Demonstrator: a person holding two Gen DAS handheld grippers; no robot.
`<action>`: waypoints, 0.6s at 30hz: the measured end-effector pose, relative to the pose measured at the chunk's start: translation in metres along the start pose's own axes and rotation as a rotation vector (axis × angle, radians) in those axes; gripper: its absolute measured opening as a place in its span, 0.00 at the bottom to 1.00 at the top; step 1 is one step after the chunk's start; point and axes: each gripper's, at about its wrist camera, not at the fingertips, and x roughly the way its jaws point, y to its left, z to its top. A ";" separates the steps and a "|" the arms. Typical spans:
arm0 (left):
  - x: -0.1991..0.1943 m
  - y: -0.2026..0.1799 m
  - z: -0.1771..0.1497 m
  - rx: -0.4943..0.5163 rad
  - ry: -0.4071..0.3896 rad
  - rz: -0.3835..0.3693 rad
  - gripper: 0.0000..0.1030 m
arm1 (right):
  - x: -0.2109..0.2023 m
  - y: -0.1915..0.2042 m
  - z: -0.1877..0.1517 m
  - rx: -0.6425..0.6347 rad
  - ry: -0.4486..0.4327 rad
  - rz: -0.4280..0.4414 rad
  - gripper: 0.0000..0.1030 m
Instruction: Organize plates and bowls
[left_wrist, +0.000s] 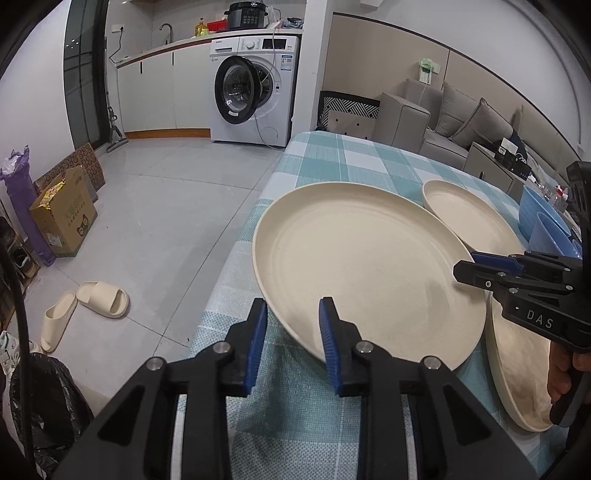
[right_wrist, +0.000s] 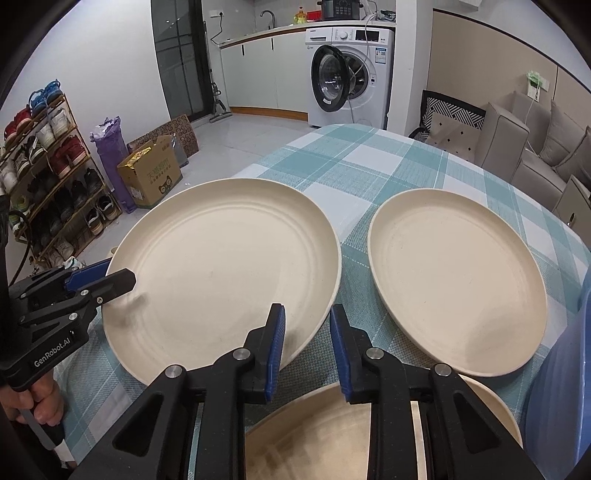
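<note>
A large cream plate lies on the checked tablecloth, its near-left rim tilted up. My left gripper, also seen at the left of the right wrist view, has its fingers astride that rim, one above and one below, with a gap still showing. My right gripper, seen in the left wrist view, straddles the plate's other rim, open. A second cream plate lies beside it. A third cream plate lies nearest.
Blue bowls stand at the table's right edge. The table's left edge drops to a tiled floor with slippers, a cardboard box and a shoe rack. A sofa stands behind.
</note>
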 end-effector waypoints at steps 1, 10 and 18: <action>-0.001 0.000 0.000 0.000 -0.004 0.000 0.26 | -0.002 0.000 0.000 -0.001 -0.004 -0.001 0.25; -0.019 -0.005 0.004 0.015 -0.048 -0.010 0.26 | -0.030 0.003 0.000 -0.008 -0.054 -0.013 0.25; -0.033 -0.016 0.008 0.041 -0.079 -0.029 0.26 | -0.060 0.001 -0.004 0.003 -0.091 -0.033 0.25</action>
